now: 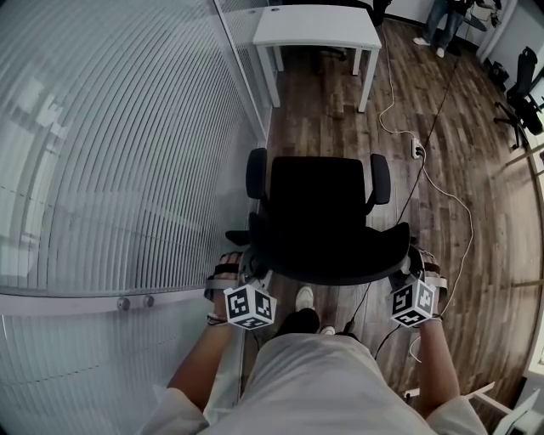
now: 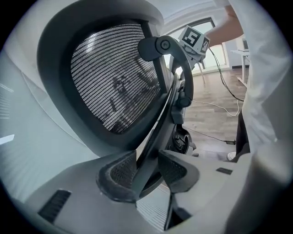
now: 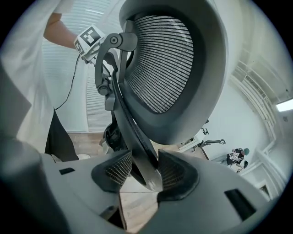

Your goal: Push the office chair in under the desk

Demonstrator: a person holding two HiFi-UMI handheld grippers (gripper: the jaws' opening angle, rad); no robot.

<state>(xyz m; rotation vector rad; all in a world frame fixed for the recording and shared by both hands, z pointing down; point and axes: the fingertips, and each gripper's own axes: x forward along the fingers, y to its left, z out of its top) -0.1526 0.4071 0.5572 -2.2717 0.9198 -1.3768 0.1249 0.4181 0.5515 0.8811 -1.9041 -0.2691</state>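
The office chair stands on the wooden floor in the middle of the head view, its seat turned toward the far white counter and its backrest toward the person. It is well apart from the counter and not under it, with bare floorboards between them.

The left tongs are at the near left edge of the backrest. The left gripper view shows a dark frame bar of the chair running between the pads, which are clenched on it, with the mesh back rising above. The right tongs are at the near right edge. They are clenched in the same way on the frame bar on that side. Both tongs point down at a slant toward the chair.

Just left of the chair runs a ribbed glass wall. To the right a white cable snakes over the floor from a power strip. Another dark chair stands at the far right, and a second person stands beyond the counter.
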